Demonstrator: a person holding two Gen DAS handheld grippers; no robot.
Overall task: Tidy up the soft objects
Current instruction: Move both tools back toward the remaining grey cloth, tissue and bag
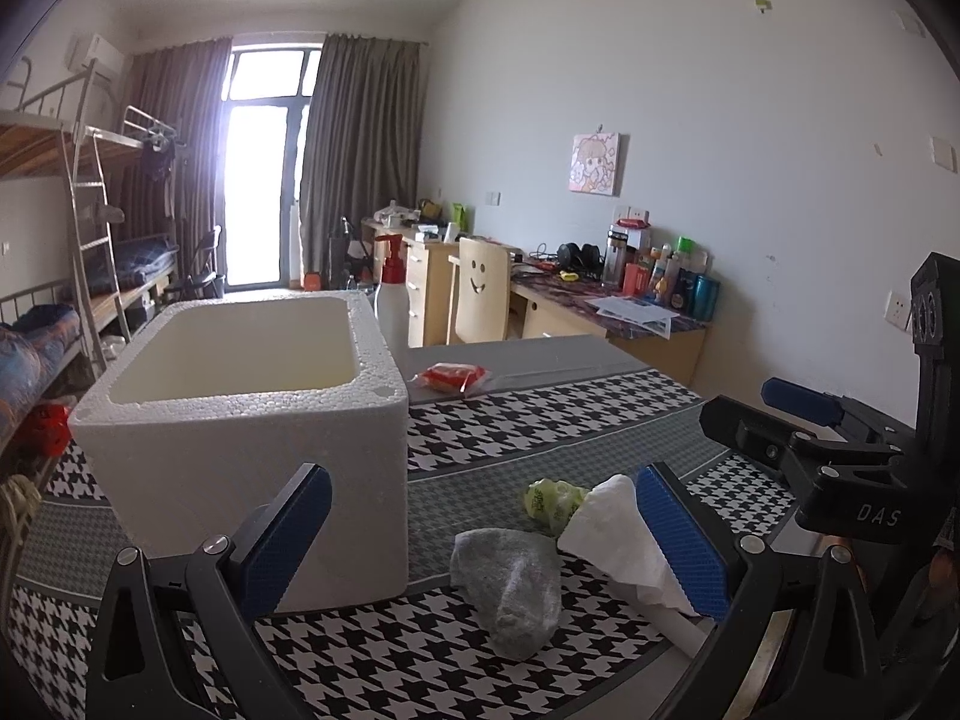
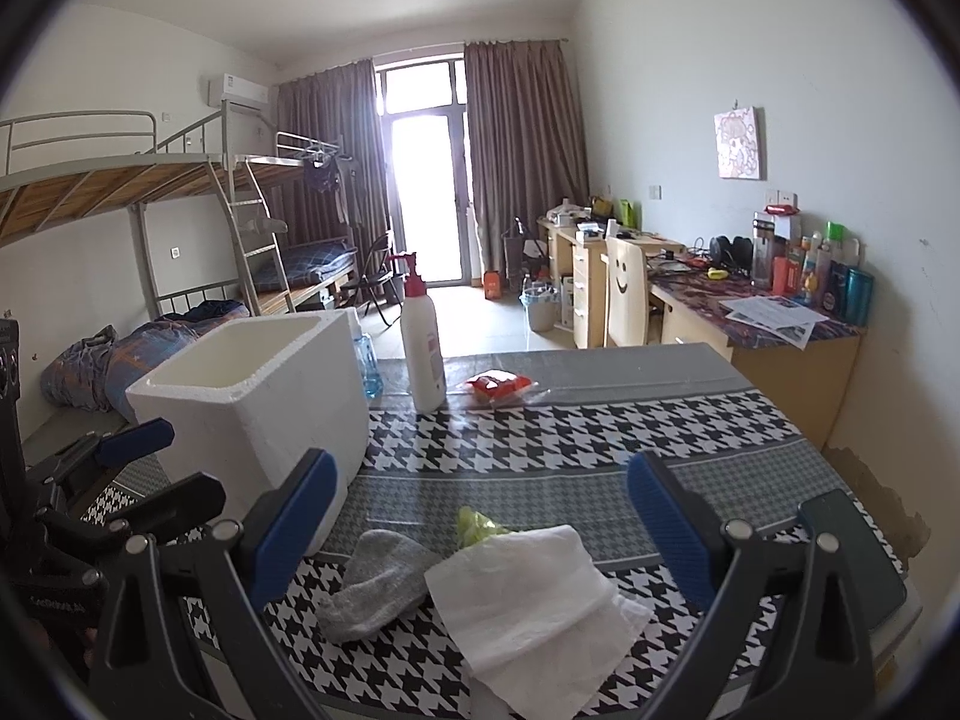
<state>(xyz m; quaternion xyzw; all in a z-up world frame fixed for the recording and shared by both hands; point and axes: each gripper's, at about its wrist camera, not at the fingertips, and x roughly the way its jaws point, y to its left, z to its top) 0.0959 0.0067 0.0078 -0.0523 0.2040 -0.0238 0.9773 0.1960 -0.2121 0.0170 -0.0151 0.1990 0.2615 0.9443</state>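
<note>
A grey sock (image 1: pixel 510 585) (image 2: pixel 375 585), a folded white cloth (image 1: pixel 624 540) (image 2: pixel 528 600) and a crumpled green bag (image 1: pixel 552 501) (image 2: pixel 477 525) lie together on the houndstooth tablecloth. Left of them stands an open white foam box (image 1: pixel 252 396) (image 2: pixel 258 402), its inside showing nothing. My left gripper (image 1: pixel 480 531) is open, low over the sock, its right pad (image 1: pixel 678 531) against the cloth. My right gripper (image 2: pixel 480 513) is open above the cloth and sock, holding nothing. The right gripper's body (image 1: pixel 840 450) shows at right in the left wrist view.
A white pump bottle (image 2: pixel 422 342) (image 1: pixel 391 300) and a red snack packet (image 2: pixel 498 387) (image 1: pixel 451 377) sit at the table's far side; a blue-tinted bottle (image 2: pixel 367 363) stands behind the box. Beyond are a desk, a chair and bunk beds. A dark phone (image 2: pixel 852 546) lies by the right edge.
</note>
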